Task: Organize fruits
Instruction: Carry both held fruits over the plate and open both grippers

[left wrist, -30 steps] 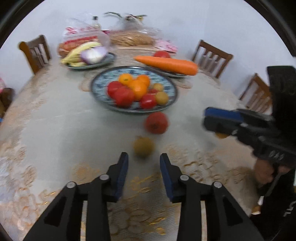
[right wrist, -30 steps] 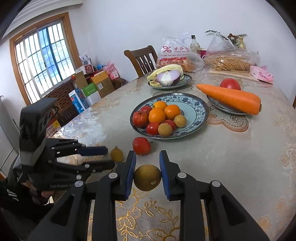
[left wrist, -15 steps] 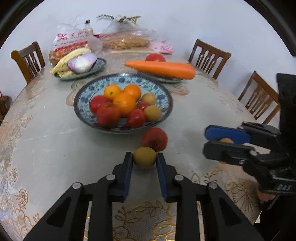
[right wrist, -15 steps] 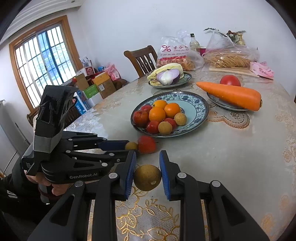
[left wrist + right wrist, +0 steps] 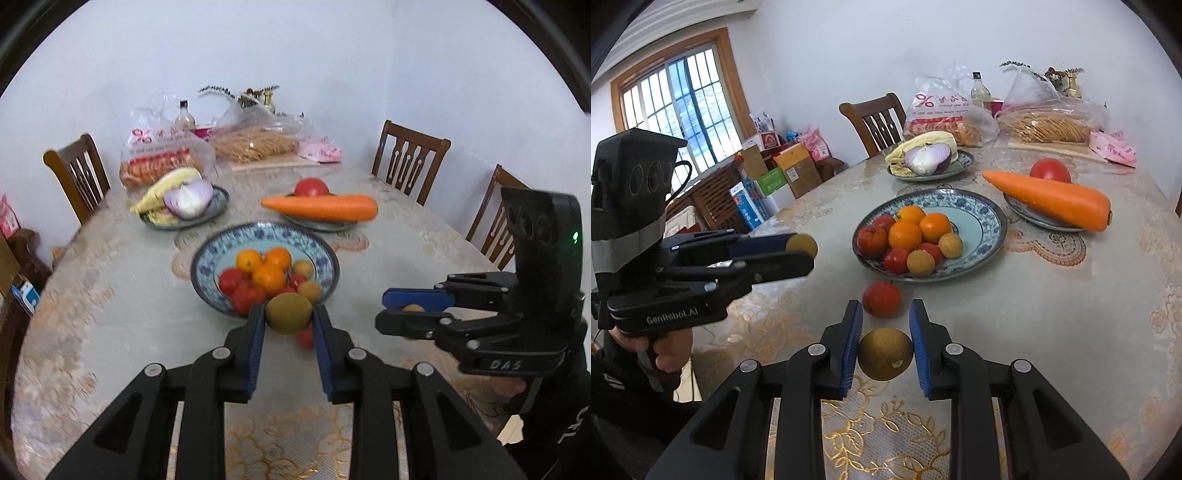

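1. Brown fruit A [image 5: 289,313]: small, round, olive-brown; clamped between the blue pads of the left gripper [image 5: 289,325]; held above the table, just before the near rim of the fruit plate. Also seen in the right wrist view at the tip of that gripper [image 5: 801,245].
2. Brown fruit B [image 5: 885,353]: round, tan-brown skin; clamped between the pads of the right gripper [image 5: 885,339]; held low over the lace-patterned tablecloth [image 5: 1071,332]. In the left wrist view only a sliver shows between that gripper's fingers [image 5: 413,308].
3. Red fruit [image 5: 881,298]: lying loose on the cloth, between the right gripper's tips and the fruit plate; partly hidden behind fruit A in the left wrist view.
4. Fruit plate [image 5: 982,225]: blue-patterned, mid-table. Contents heaped on its left half: three oranges [image 5: 905,233], several red fruits [image 5: 872,240], two small yellow-brown fruits [image 5: 920,262].
5. Carrot [image 5: 1049,199]: large, lying across a smaller plate [image 5: 1030,218] to the right, with a tomato [image 5: 1050,170] behind it.
6. Vegetable plate [image 5: 964,162]: far side; holds a halved purple onion [image 5: 928,158] and pale husked corn.
7. Background stock: plastic bags of dry goods [image 5: 938,114], a bottle [image 5: 977,90], wooden chairs [image 5: 877,120], stacked boxes [image 5: 768,177] under a window [image 5: 676,99].
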The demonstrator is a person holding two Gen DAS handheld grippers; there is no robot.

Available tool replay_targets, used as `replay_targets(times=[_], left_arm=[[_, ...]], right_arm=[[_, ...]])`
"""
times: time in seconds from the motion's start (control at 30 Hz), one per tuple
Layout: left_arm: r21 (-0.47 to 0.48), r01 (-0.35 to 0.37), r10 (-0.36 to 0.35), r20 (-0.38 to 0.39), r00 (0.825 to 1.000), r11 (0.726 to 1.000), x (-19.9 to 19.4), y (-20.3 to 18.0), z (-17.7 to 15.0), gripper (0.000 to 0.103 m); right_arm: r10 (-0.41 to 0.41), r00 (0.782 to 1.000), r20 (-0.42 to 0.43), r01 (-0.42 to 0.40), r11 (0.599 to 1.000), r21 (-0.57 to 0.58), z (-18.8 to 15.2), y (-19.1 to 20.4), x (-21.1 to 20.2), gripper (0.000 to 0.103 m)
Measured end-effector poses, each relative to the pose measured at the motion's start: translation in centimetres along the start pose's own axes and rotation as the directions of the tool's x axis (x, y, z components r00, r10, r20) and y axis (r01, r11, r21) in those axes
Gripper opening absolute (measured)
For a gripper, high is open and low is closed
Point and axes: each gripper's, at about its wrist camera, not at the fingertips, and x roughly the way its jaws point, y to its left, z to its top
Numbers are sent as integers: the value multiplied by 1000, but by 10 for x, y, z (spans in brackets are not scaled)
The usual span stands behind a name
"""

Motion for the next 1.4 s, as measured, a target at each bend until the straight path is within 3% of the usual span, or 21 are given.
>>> replay_targets(times=[0.23,0.47,0.6,0.67,0.8,0.93,1.23,1.27,1.33,1.4], left_arm=[[13,-4,4,-14,1000,1000,18,6,13,27],[107,14,-8,-50,999,994,48,5,14,27],[113,28,-22,-52,998,993,61,11,10,27],[95,81,-78,-34,996,992,68,17,4,27],[102,89,-85,-50,995,991,71,19,2,27],[111,61,-52,-81,995,992,79,18,-1,27],[121,42,-33,-74,997,992,79,16,-2,28],[122,40,-31,-73,997,992,79,17,-2,31],[124,35,-27,-71,997,992,79,17,-2,38],[126,27,-19,-63,998,992,78,16,-2,41]], right_arm=[[-31,999,22,31,999,-22,32,-5,-2,27],[-19,1000,-25,20,999,49,56,-29,37,27],[-24,998,-52,27,997,71,57,-35,60,27],[-26,998,-62,30,997,77,52,-37,67,27],[-46,996,-81,55,991,119,46,-48,74,27],[-38,993,-108,56,984,167,43,-56,79,28],[-44,995,-90,57,987,149,41,-49,79,28],[-47,995,-89,60,987,151,41,-49,80,29],[-51,994,-98,66,985,160,40,-50,81,46],[-27,994,-102,44,985,169,40,-51,81,51]])
